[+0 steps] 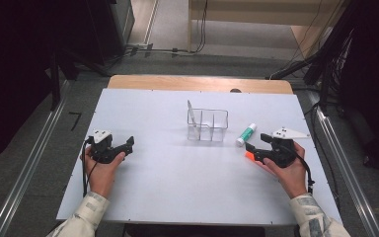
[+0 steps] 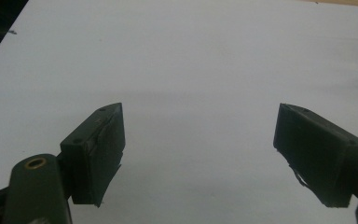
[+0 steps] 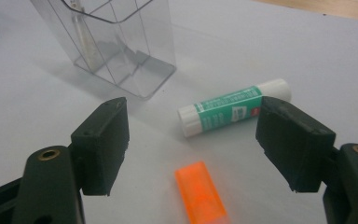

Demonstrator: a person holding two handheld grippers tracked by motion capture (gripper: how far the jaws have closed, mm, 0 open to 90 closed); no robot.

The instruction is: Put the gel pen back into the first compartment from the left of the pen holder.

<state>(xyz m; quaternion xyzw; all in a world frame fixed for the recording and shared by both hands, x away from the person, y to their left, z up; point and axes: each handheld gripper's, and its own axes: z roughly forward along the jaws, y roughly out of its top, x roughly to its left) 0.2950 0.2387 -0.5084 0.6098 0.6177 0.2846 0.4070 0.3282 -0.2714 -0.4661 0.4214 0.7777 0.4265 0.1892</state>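
From the high view, the right gripper (image 1: 250,150) sits low over a small orange block (image 1: 249,155) near the bench's (image 1: 177,173) right side, with a glue stick (image 1: 246,135) just beyond and a clear divided organizer (image 1: 207,125) at the centre holding one pale stick-like item; judging by that, sorting has barely begun. The left gripper (image 1: 128,144) rests apart. The left gripper view shows its jaws wide, holding nothing. The right gripper view adds what height hides: jaws spread wide, the orange block (image 3: 200,191) between them, untouched.
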